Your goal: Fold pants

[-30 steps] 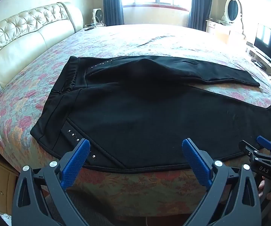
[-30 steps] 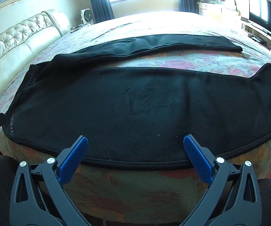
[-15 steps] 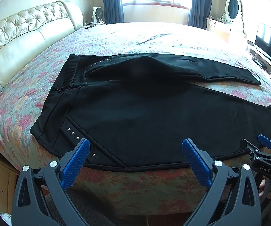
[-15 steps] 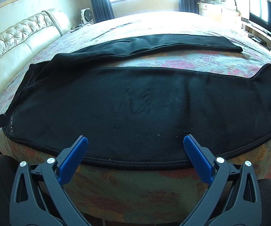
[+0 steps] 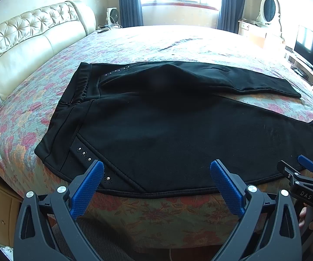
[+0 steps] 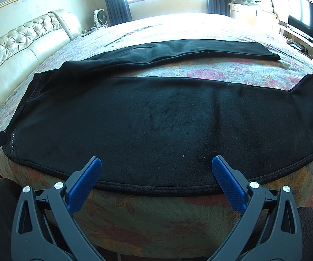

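**Pants laid out flat on the bed, no fold made yet.**

The black pants (image 5: 169, 130) lie spread on the floral bedspread (image 5: 156, 213), waistband toward the headboard (image 5: 25, 43), legs splayed apart with bare cover between them. The left gripper (image 5: 156, 182) and right gripper (image 6: 156, 174) hover at the near hem, jaws wide apart, holding nothing. Every fold remains, likely starting with one leg over the other. The near seam overhangs the mattress edge; beyond the far leg the bed offers ample room.
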Demonstrator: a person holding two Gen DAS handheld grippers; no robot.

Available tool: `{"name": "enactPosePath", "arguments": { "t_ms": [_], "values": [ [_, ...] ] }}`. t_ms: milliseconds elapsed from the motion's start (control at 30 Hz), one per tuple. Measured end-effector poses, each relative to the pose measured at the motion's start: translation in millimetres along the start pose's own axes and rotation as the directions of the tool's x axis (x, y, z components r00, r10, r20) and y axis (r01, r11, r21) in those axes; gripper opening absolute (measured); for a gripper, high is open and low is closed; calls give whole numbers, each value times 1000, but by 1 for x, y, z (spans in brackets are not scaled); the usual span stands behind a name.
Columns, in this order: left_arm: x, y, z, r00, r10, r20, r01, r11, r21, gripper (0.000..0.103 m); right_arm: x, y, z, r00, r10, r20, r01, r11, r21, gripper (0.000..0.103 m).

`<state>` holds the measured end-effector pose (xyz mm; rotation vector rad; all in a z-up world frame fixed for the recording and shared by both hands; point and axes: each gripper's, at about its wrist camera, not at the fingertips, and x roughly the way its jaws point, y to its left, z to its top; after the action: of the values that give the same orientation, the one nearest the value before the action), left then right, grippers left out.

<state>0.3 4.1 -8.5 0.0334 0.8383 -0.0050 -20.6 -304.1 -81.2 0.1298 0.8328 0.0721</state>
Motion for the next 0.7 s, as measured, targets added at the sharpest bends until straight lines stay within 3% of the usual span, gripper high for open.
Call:
{"name": "enactPosePath", "arguments": {
  "t_ms": [333, 700],
  "values": [
    [1, 1, -1, 1000, 7, -8, -7, 1000, 0, 98, 1, 0, 0, 1000, -1, 0, 1, 1000, -1, 101],
    [1, -1, -1, 997, 79, -7, -79, 997, 20, 98, 1, 2, -1, 1000, -4, 0, 4, 1000, -4, 101]
  ]
}}
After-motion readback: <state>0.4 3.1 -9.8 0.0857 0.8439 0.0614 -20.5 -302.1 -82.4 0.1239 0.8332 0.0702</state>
